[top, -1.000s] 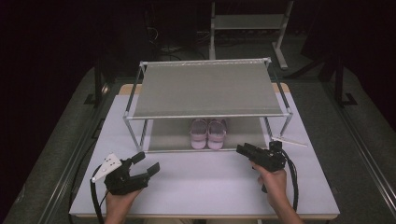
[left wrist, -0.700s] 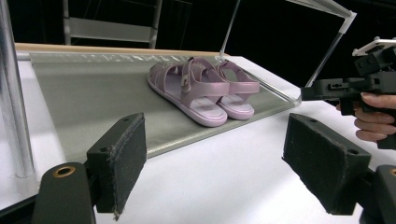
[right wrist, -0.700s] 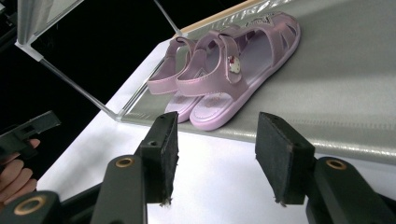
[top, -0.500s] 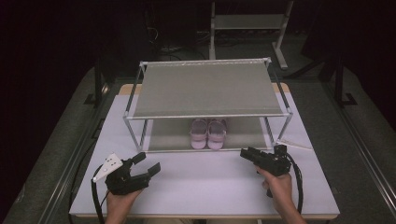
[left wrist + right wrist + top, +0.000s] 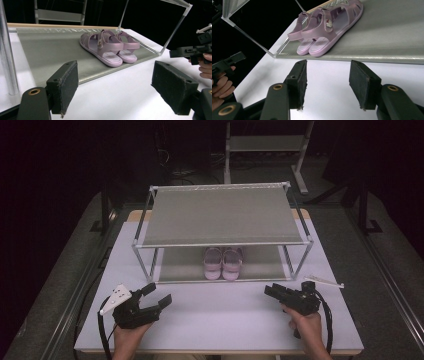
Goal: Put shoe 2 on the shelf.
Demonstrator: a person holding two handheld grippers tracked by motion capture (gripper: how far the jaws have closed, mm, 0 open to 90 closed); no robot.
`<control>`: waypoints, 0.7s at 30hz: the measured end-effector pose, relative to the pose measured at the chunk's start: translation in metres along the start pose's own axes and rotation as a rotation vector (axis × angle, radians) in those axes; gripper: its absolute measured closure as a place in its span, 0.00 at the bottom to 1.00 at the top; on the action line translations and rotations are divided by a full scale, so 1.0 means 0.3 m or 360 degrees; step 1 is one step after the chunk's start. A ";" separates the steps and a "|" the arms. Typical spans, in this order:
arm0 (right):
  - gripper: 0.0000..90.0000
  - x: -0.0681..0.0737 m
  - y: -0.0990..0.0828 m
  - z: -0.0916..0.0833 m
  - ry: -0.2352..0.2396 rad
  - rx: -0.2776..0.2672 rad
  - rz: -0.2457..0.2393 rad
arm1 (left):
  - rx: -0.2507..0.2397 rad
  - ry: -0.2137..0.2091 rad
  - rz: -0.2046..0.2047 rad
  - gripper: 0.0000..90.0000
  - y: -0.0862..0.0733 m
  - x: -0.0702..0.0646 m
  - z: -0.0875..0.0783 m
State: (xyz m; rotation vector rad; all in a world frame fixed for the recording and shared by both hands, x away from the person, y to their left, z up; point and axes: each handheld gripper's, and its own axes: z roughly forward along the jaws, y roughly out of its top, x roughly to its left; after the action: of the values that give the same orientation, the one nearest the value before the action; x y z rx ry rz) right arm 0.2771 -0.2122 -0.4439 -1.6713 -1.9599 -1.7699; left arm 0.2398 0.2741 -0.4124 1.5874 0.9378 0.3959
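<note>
A pair of pink sandals (image 5: 223, 263) stands side by side on the lower grey shelf of a metal shoe rack (image 5: 222, 215), toes toward me. My left gripper (image 5: 159, 293) rests on the white table front left of the rack, open and empty. Its view looks between its pads (image 5: 65, 86) at the sandals (image 5: 107, 47). My right gripper (image 5: 269, 291) hovers low at the front right, open with nothing between its pads (image 5: 363, 82). It points left toward the sandals (image 5: 327, 27). Each gripper view catches the other gripper, the right one (image 5: 190, 51) and the left one (image 5: 227, 63).
The white table (image 5: 220, 320) has bare room in front of the rack. A thin white strip (image 5: 324, 281) lies on the table right of the rack's front post. A second rack (image 5: 265, 142) stands in the dark behind the table.
My right gripper has slid a little toward the near edge and to the right. The left gripper and the sandals have stayed put.
</note>
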 end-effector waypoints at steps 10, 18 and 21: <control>0.52 -0.028 -0.013 -0.044 -0.0013 0.0002 0.0015 | -0.0008 0.0010 -0.0001 0.23 0.003 0.006 -0.008; 0.52 -0.034 -0.016 -0.062 -0.0006 0.0008 -0.0012 | -0.0003 0.0009 -0.0002 0.23 0.001 0.004 -0.005; 0.52 -0.037 -0.020 -0.075 -0.0008 0.0010 -0.0016 | -0.0006 0.0010 -0.0006 0.23 0.002 0.006 -0.006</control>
State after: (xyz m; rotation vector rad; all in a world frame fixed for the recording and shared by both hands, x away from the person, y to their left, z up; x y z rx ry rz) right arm 0.2644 -0.2343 -0.4469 -1.6687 -1.9775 -1.7623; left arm 0.2396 0.2766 -0.4119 1.5817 0.9440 0.4001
